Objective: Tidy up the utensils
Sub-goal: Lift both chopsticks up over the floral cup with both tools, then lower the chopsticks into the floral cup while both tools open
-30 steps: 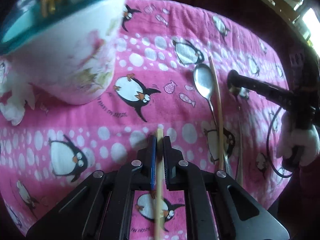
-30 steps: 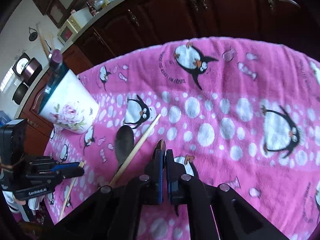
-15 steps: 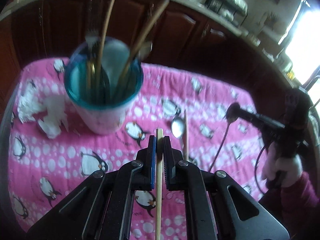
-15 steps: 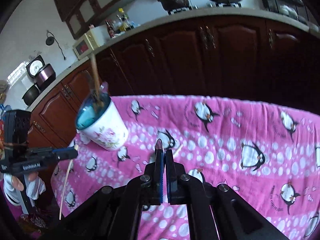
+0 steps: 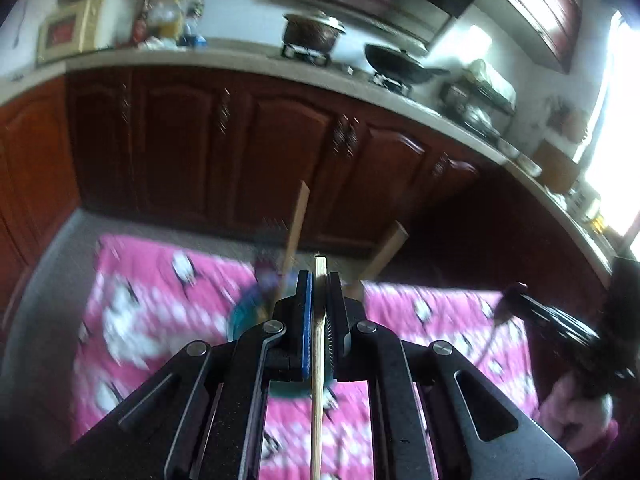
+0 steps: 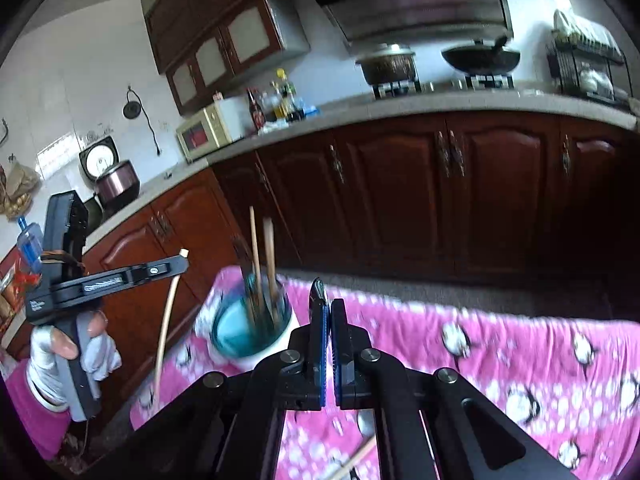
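My left gripper (image 5: 319,280) is shut on a wooden chopstick (image 5: 318,380) and holds it high above the pink penguin cloth (image 5: 160,300). It also shows in the right wrist view (image 6: 182,260), with the chopstick (image 6: 166,320) hanging down from it. The teal-rimmed utensil cup (image 6: 248,332) stands on the cloth with several chopsticks (image 6: 262,256) upright in it; in the left wrist view the cup (image 5: 244,320) sits just behind my fingers. My right gripper (image 6: 329,304) is shut and holds a thin dark handle, seen in the left wrist view (image 5: 508,300).
Dark wooden cabinets (image 6: 440,184) and a counter with a pot (image 6: 388,64) and wok (image 6: 480,58) stand behind the table. A loose chopstick (image 6: 356,460) lies on the cloth below my right gripper. The cloth's far edge (image 6: 440,300) drops off near the cup.
Both grippers have risen well above the table and tilted up toward the kitchen. The left one lifted the chopstick off the cloth to above the cup.
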`<state>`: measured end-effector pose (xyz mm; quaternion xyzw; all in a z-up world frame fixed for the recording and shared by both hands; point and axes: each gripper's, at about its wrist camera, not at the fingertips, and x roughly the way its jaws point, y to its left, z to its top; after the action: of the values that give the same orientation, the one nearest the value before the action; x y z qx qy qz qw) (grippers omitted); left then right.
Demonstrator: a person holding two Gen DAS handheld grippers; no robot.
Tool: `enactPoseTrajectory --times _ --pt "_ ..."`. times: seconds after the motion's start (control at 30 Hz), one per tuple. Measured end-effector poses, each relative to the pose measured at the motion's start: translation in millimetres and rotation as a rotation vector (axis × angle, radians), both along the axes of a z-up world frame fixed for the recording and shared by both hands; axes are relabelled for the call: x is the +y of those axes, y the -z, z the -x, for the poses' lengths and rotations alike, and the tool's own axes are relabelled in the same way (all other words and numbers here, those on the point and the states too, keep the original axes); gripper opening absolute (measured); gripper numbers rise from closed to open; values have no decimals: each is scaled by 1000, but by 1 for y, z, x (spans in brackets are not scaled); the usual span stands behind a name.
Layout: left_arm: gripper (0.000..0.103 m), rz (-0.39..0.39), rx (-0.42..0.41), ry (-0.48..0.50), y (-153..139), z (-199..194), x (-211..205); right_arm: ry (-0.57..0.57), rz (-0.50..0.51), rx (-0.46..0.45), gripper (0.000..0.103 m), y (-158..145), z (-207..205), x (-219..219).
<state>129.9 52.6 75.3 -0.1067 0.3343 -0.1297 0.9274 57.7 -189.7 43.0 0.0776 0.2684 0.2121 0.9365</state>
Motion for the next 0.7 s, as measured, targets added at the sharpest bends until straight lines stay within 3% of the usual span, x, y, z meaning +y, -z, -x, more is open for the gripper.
enactPoseTrajectory --times 0.33,0.57,0.7 --pt "5 10 -105 -155 3 -65 33 23 35 -93 1 -30 -43 61" --pt "5 20 -180 -249 18 -88 45 30 116 -157 1 -25 -58 99" --pt "5 -12 -209 -267 32 -86 42 27 143 -161 1 -13 -61 112"
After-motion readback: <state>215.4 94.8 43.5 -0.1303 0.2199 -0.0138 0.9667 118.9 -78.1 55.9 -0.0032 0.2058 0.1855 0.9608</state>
